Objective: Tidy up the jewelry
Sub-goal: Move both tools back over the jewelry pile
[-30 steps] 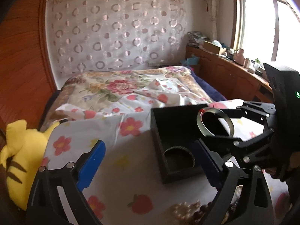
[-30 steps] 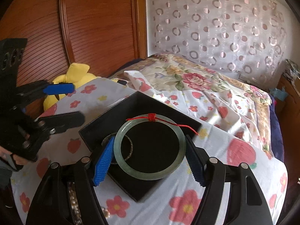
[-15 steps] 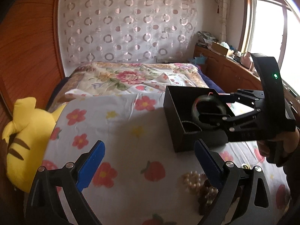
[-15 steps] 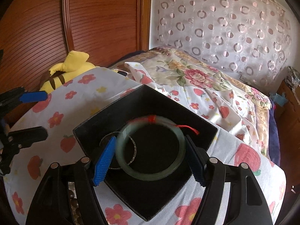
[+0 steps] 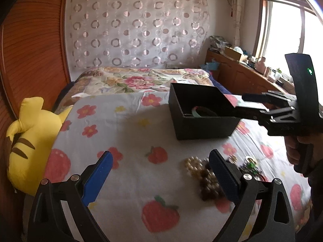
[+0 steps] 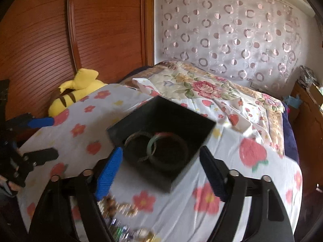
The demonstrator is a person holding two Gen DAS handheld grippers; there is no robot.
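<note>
Two tongs, both empty.

Left wrist view: the left tongs [image 5: 161, 173] are spread wide with nothing between the blue pads. One heap of loose bead jewellery, pale pearls and dark brown beads [image 5: 201, 175], lies on the flower-print cloth of the tabletop [image 5: 129, 141]. It sits just beside the right-hand finger, low and slightly right of the tongs' centre line. Strands in it can't be counted because of blur. One open square black box [image 5: 201, 125] stands further ahead to the right. The rim of one pale green jade bangle [image 5: 196, 112] shows inside it. The right tongs [image 5: 250, 104] hang over the box's right edge, apart. One yellow striped plush toy [image 5: 26, 141] sits off the tabletop's left edge.

Right wrist view: the right tongs [image 6: 161, 171] have just been closing a little but stand spread, with no item pinched. The box's near corner lies straight ahead of them. Two rings are inside, counted: the green bangle lies flat, overlapping one thin metal bangle [image 6: 133, 141] on its left. The bead heap sits low, under the left finger, and trails sideways along the near edge. The left tongs show at the far left.

Judgement: the bangle is stowed and the bead heap goes next. The left hand is better lined up for it, since the right would have to pull back.
</note>
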